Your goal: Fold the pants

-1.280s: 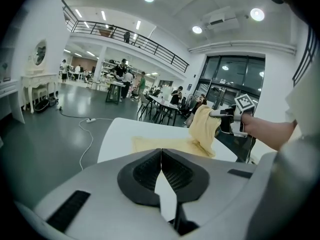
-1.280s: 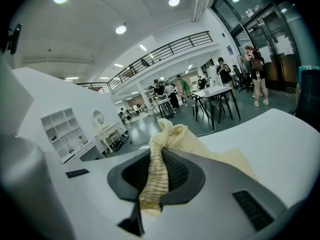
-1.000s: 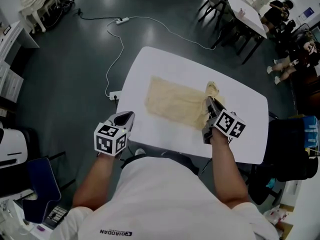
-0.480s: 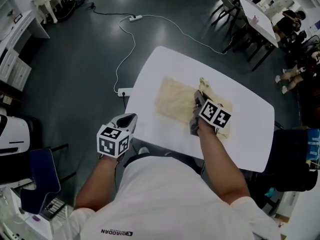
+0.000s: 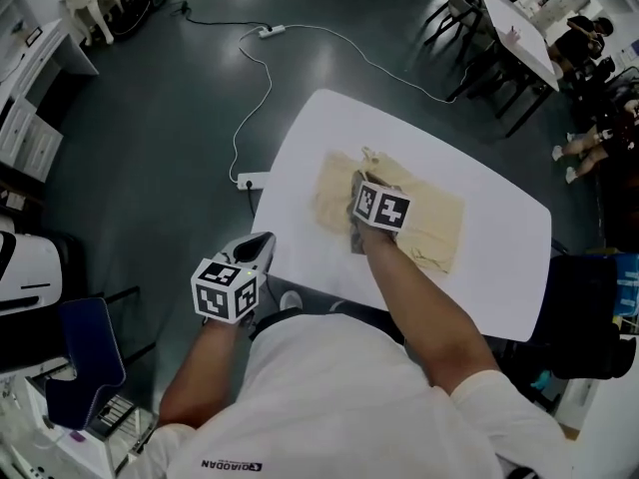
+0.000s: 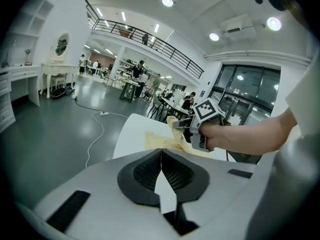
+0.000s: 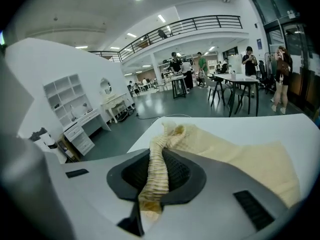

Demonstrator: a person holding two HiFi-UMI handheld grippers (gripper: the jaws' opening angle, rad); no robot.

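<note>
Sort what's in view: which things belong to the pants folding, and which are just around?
Job: pants; right gripper, clamped on them; left gripper, shut and empty; white table.
Around: floor cable; power strip; chairs.

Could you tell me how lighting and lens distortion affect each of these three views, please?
Head view: even overhead light, a soft sheen on the dark floor, the white table bright but not blown out. Left gripper view: strong fisheye, black corners, ceiling light flaring. Right gripper view: the same fisheye bends the balcony railing; the pants up close look sharp.
</note>
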